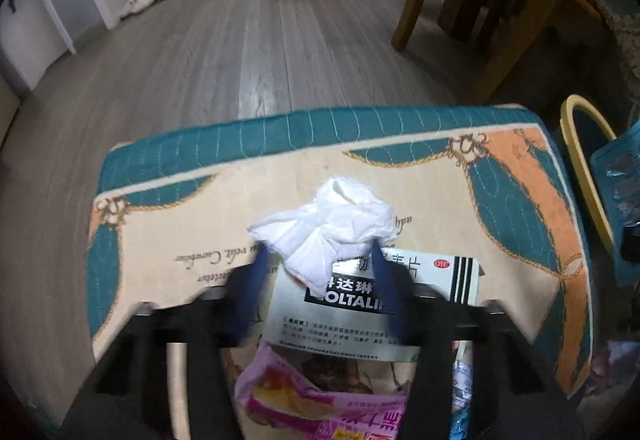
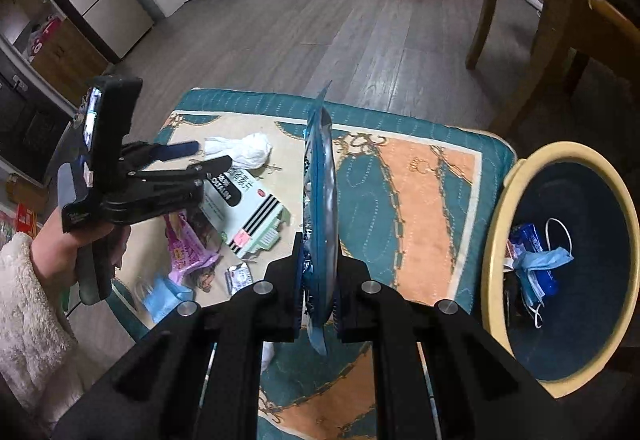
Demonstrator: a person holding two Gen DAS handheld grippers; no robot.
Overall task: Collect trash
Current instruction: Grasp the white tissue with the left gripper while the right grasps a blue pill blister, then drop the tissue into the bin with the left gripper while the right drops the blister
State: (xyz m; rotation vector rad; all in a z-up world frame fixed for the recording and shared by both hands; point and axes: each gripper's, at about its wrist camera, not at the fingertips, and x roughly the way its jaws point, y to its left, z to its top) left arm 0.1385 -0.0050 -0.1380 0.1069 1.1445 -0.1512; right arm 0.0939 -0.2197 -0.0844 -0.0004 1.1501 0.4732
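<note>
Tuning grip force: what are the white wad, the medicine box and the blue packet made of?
White wad: soft tissue paper, matte and crumpled. Medicine box: thin printed cardboard, slightly glossy, flap creased. Blue packet: probably plastic or foil film, shiny and wrinkled, held edge-on.

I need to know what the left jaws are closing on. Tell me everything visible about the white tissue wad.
The white tissue wad is thin, soft-looking paper, crumpled and twisted into a loose lump with a flap hanging down. It lies on the patterned quilted cushion, its near edge overlapping the medicine box. The left gripper has its blue fingers either side of its lower part, seemingly pressing it.
</note>
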